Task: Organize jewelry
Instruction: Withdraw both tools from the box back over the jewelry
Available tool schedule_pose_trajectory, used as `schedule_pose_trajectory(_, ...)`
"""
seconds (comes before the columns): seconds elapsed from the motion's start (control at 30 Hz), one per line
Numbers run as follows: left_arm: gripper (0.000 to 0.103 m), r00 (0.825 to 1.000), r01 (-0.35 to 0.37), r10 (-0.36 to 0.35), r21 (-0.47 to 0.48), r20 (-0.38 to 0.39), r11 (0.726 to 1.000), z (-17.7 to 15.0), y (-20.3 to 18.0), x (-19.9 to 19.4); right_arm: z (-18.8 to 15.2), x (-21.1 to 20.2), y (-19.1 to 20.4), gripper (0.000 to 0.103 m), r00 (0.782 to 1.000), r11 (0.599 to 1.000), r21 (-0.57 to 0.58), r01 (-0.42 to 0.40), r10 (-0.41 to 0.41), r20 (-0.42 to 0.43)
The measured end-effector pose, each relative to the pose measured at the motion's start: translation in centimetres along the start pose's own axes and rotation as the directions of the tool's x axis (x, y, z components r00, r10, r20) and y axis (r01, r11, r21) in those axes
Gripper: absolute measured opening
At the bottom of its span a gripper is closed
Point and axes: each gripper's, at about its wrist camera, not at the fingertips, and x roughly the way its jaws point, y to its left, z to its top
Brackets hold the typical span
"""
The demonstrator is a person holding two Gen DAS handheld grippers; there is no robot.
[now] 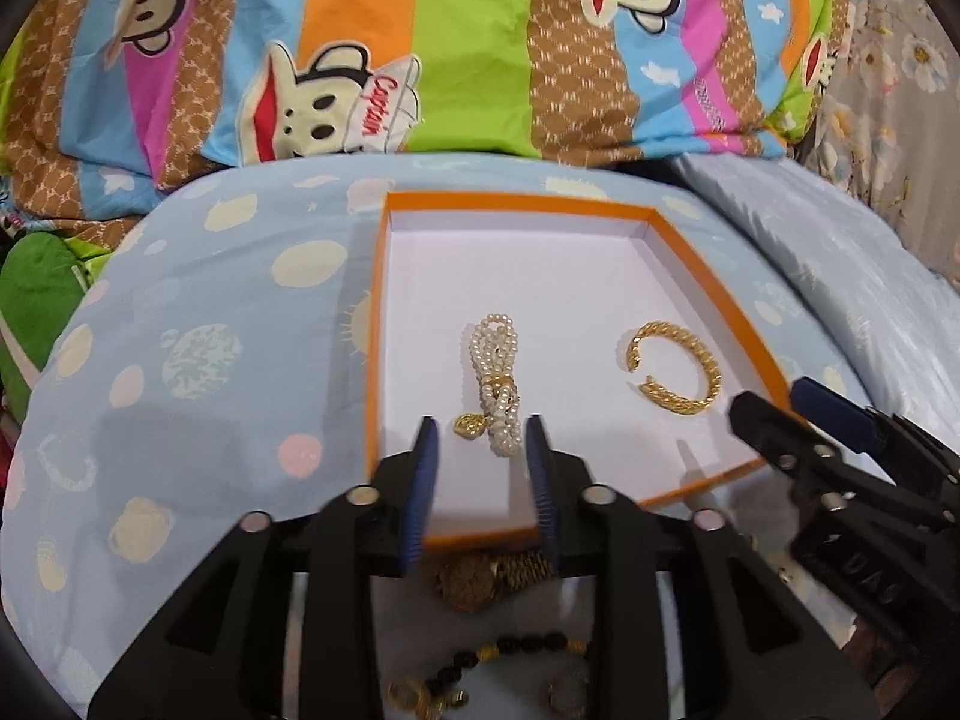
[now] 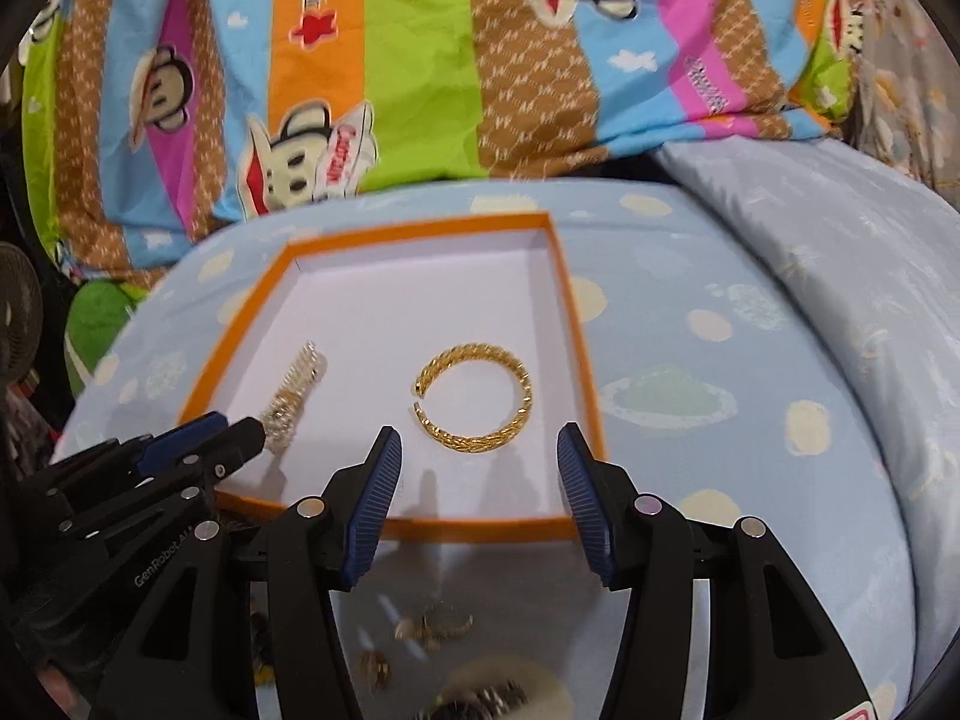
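— Bedding filled the whole background: a striped cartoon-monkey quilt point(image 1: 420, 48) lay heaped behind a pale blue spotted cushion point(image 1: 198, 360), and on that cushion sat the orange-rimmed box point(image 1: 375, 324), white inside. What lay in it, going from the left?

— First the pearl bracelet point(image 1: 495, 381), bunched into a strand with a gold clasp and a small gold charm at its near end. It lay on the box floor, and the left gripper point(image 1: 480, 438) hung just over that near end with its blue pads set narrowly apart. They straddled the pearls without pressing them, as far as I could judge, so nothing was held.

— And to the right?

— The gold twisted bangle point(image 2: 474, 396), an open cuff, lay flat near the middle of the floor, well apart from the pearls. The right gripper point(image 2: 480, 450) stood on the near side of it, jaws fairly wide and empty.

— So which step was that?

— Two pieces looked placed, and both tongs seemed free. More jewellery waited on the cushion on the near side of the box: a gold watch point(image 1: 492, 576) and a dark beaded bracelet point(image 1: 522, 645), with small gold pieces I could not identify. The next move called for drawing a gripper back over the near rim, lowering it over one of those, and closing gently so nothing slipped.
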Motion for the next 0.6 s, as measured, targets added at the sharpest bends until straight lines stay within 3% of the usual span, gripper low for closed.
schedule_pose_trajectory(0.13, 0.053, 0.996, -0.027, 0.028, -0.013, 0.085, 1.000, -1.6, 1.0, -4.3, -2.5, -4.2, -2.0, 0.055, 0.999, 0.999, 0.051, 0.004, -0.006, 0.034)
schedule_pose_trajectory(0.37, 0.054, 0.996, -0.045, 0.049, -0.062, 0.073, 0.997, -7.4, 3.1, -7.4, -8.7, -6.3, -3.3, 0.056, 0.999, 0.993, 0.118, -0.011, 0.016, -0.045)
schedule_pose_trajectory(0.6, 0.057, 0.998, 0.013, -0.008, -0.094, 0.056, 0.995, -9.6, 3.6, -8.0, -9.5, -5.8, -0.8, 0.056, 0.996, 0.992, 0.111, -0.056, 0.063, -0.059)
